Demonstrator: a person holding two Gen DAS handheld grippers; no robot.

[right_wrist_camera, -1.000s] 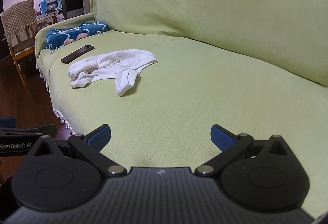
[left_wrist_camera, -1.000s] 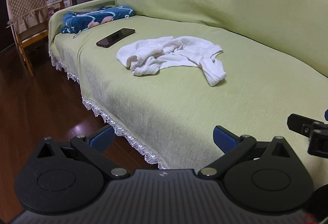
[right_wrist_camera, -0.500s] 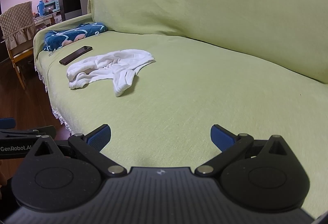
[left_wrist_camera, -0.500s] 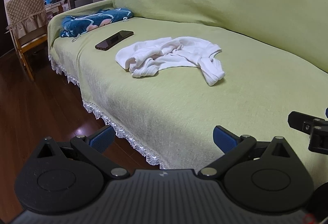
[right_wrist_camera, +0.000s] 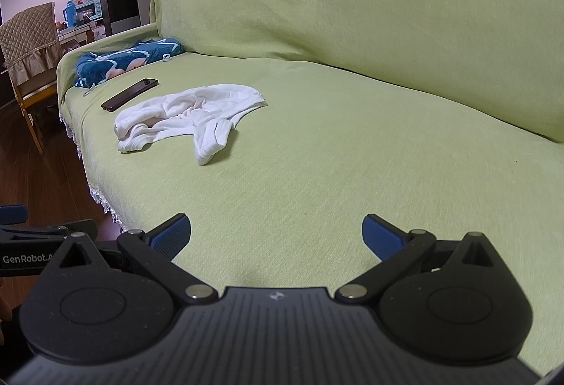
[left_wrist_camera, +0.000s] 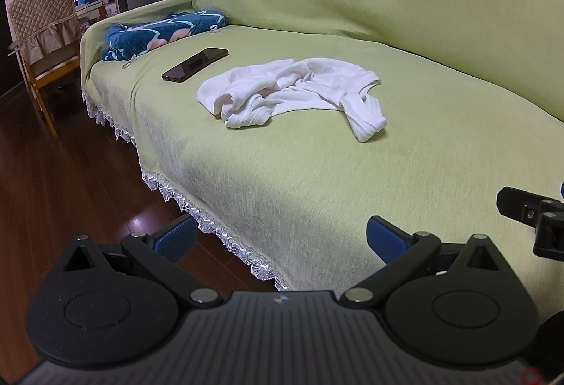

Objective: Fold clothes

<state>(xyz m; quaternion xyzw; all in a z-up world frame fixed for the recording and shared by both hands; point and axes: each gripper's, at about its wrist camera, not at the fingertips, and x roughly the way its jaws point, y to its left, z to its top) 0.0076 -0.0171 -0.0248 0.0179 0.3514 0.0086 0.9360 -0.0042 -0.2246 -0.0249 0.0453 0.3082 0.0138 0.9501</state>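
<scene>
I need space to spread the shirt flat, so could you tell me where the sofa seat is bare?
Bare: the wide stretch right of the shirt up to the backrest. Crowded: the far end, with phone and blue blanket.

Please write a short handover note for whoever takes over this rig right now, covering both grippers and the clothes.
Left gripper: open, empty, above the sofa's front edge.
Right gripper: open, empty, over the bare seat.
Crumpled white ribbed garment lies unfolded on the light green sofa cover, out of reach of both grippers.
Black smartphone lies just beyond it, apart; a blue patterned blanket is by the armrest.
Done: nothing yet.
Left: approach, spread the garment flat, fold it.
</scene>
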